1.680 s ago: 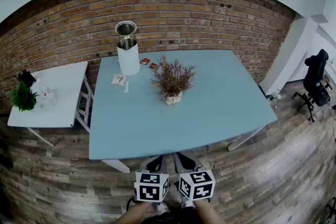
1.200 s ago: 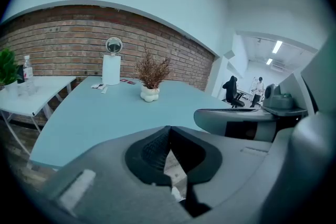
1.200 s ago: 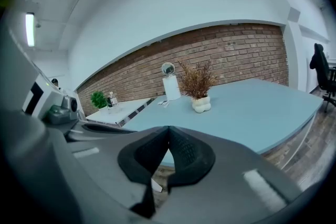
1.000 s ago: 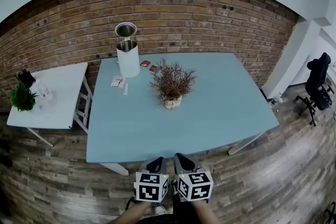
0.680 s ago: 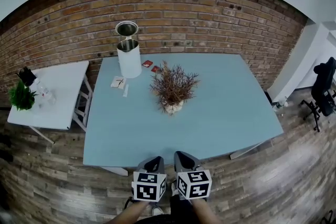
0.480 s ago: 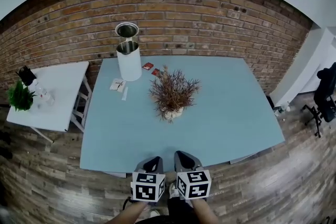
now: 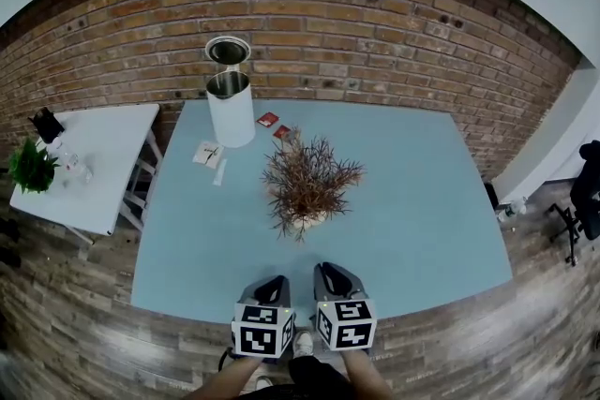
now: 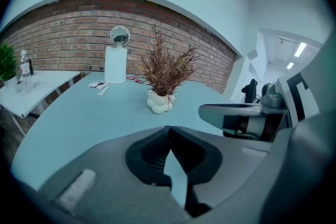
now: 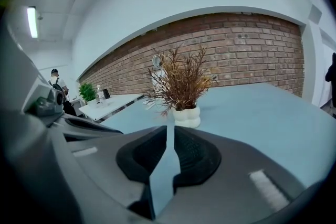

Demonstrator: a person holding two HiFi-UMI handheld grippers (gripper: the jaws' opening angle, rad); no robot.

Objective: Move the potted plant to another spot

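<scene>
The potted plant, dry brown twigs in a white lumpy pot, stands upright near the middle of the blue table. Both grippers hover side by side over the table's near edge, pointing at the plant and well short of it. My left gripper is shut, its tips touching, with nothing between them. My right gripper is shut down to a thin slit and also holds nothing. The plant sits ahead in the left gripper view, beyond the left gripper. It also stands straight ahead of the right gripper.
A white cylindrical can with its round lid raised stands at the table's far left. Paper packets and small red packets lie beside it. A white side table at left carries a green plant. A brick wall runs behind.
Both grippers have moved forward from over the floor to over the table's near edge, and the view has closed in on the table. The plant has not moved.
</scene>
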